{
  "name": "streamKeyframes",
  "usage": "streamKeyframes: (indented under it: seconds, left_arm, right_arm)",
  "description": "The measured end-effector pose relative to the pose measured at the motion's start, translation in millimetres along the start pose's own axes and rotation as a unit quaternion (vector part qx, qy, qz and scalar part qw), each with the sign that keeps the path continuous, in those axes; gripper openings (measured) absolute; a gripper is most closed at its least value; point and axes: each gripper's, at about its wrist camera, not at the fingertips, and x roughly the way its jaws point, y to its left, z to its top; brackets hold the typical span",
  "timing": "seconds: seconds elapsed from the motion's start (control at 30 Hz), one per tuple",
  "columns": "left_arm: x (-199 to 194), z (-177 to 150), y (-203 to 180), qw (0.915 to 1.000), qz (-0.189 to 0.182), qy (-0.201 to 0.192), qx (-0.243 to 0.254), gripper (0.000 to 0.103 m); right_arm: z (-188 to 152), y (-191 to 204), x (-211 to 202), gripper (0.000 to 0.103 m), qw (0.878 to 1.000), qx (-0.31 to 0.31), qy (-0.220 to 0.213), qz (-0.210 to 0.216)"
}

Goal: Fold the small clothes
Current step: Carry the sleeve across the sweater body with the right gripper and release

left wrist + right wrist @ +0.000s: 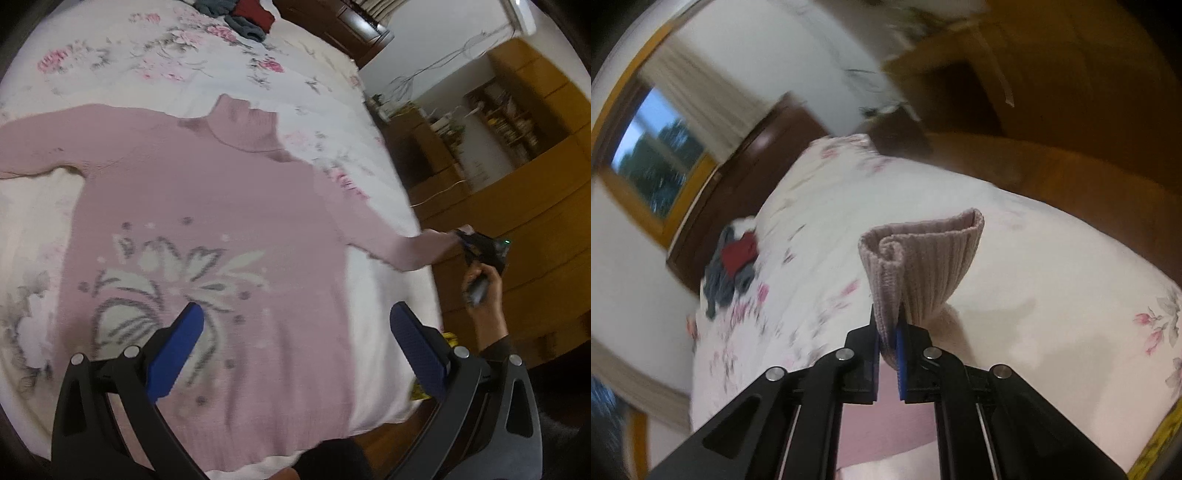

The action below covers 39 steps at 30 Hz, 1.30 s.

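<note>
A pink sweater [207,221] with a high neck and a grey-and-white flower pattern lies face up, spread flat on a bed [110,59] covered in a pale floral sheet. Its neck points toward 12 o'clock and its hem toward 6 o'clock. One sleeve stretches out to 9 o'clock; the other reaches toward 3 o'clock, past the edge of the bed.

The left tongs [295,347] hover above the lower half of the sweater with their blue fingers spread wide, holding nothing. The right tongs [888,345] are pressed together on the ribbed cuff [923,258] of the 3 o'clock sleeve, which stands up out of the jaws. In the left wrist view, a hand [484,291] holds those tongs at the sleeve's end, off the side of the bed.

A small pile of dark and red clothes [243,14] sits at the far end of the bed, near 12 o'clock. Wooden cabinets [535,177] fill the room at 3 o'clock.

This looks like the first fold: the sleeve is pinched and ready to be brought in. The next move likely calls for carrying the cuff toward 9 o'clock, across the chest, and laying it flat, perhaps with the left tongs steadying the body.
</note>
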Motion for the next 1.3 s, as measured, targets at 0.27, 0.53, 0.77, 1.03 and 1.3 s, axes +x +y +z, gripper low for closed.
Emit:
streamKeyframes:
  seconds: [0.27, 0.53, 0.77, 1.03, 1.3]
  left_arm:
    - [-2.5, 24.9, -8.9, 0.9993, -0.020, -0.005, 0.030, 0.100]
    - [27.3, 59.6, 12.3, 0.9995, -0.021, 0.017, 0.019, 0.100]
    - [87.9, 90.6, 32.8, 0.9971, -0.050, 0.055, -0.017, 0.100]
    - [201.5, 114.7, 39.5, 0.9749, -0.136, 0.124, -0.126, 0.100]
    - [299.5, 113.8, 22.3, 0.9686, -0.077, 0.193, -0.136, 0.099]
  right_arm:
    - [-85.3, 146.7, 9.1, 0.007, 0.990, -0.143, 0.003, 0.009]
    - [-218.6, 217.2, 93.9, 0.007, 0.961, -0.266, 0.076, -0.024]
    - [-307.9, 199.7, 148.9, 0.025, 0.933, -0.317, 0.164, -0.046]
    - [-312.5, 138.6, 49.2, 0.074, 0.954, -0.271, 0.127, 0.019]
    - [-358.9, 92.1, -40.0, 0.075, 0.975, -0.160, 0.119, 0.093]
